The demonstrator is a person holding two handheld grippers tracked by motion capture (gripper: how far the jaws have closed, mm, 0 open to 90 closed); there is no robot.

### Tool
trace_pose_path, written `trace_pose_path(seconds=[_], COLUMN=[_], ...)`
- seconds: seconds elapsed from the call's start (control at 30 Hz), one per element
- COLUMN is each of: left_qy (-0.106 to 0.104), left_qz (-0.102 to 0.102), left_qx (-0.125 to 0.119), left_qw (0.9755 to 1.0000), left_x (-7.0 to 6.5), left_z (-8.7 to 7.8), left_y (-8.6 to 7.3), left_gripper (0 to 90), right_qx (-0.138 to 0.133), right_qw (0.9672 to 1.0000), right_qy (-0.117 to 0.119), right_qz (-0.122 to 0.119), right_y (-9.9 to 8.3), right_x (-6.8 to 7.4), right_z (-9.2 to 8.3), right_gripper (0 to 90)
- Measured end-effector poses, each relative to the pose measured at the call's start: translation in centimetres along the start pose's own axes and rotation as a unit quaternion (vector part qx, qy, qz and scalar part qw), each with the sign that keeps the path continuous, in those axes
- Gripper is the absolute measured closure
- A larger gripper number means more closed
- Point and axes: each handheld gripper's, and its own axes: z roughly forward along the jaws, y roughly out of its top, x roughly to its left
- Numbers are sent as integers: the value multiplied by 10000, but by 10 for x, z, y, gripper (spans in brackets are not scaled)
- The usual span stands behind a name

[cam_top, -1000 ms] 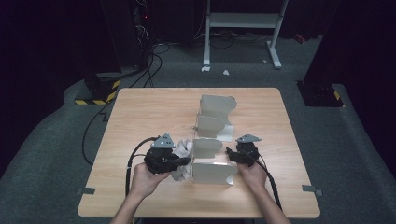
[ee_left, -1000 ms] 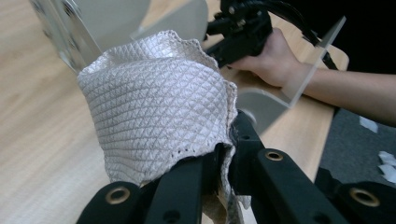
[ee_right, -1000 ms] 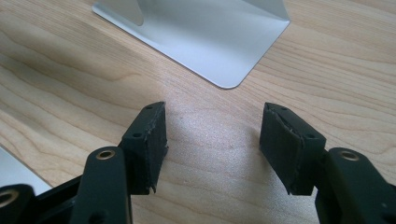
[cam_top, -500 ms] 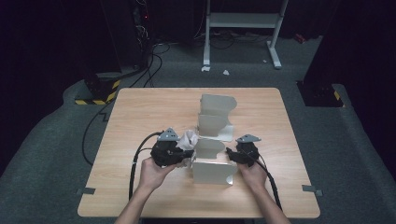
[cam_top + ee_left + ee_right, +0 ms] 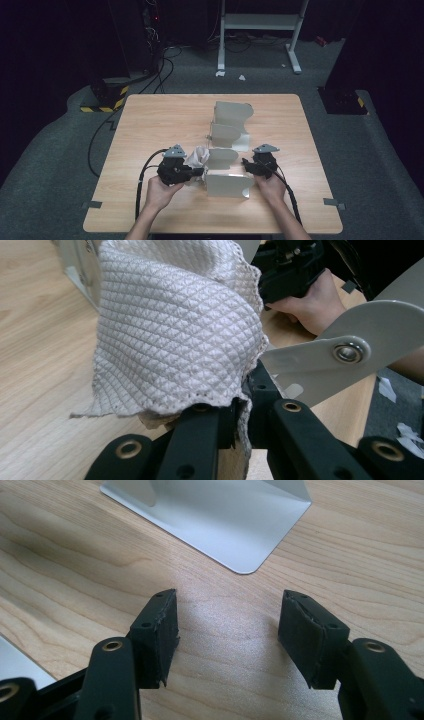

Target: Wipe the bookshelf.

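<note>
Fingers of the left gripper [image 5: 227, 427] are pinching a white cloth [image 5: 175, 330] at six o'clock on the table [image 5: 150, 125], beside the nearest metal stand [image 5: 227, 185]; wiping is seemingly just starting. At the stand's three o'clock, the right gripper [image 5: 227, 635] is gaping wide, holding nothing.

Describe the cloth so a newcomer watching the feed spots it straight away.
Start at the wooden table and find the grey metal stands along its middle. Just left of the nearest one, the left gripper has its jaws shut on the cloth. It is the one soft, crumpled, white quilted thing among stiff plates.
</note>
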Motion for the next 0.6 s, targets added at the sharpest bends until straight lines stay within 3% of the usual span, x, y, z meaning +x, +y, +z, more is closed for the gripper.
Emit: trace_pose_path(seconds=[0.17, 0.27, 0.43, 0.53, 0.6], left_qy=[87, 275, 401, 195, 222], left_qz=[165, 345, 503, 256, 265], left_qx=[-318, -296, 238, 404, 757], left_qw=[9993, 9986, 9976, 9987, 9965], left_x=[-3, -6, -1, 9, 11], left_z=[-22, -28, 1, 19, 36], left_y=[20, 35, 39, 27, 15], left_gripper=[852, 853, 851, 851, 851], right_qx=[-1, 0, 0, 0, 0], right_qw=[10000, 10000, 10000, 10000, 10000], right_qy=[1, 1, 2, 1, 3], right_qz=[0, 2, 4, 2, 3], right_y=[0, 0, 0, 0, 0], right_x=[0, 0, 0, 0, 0], right_z=[0, 0, 0, 0, 0], right_gripper=[414, 414, 414, 414, 413])
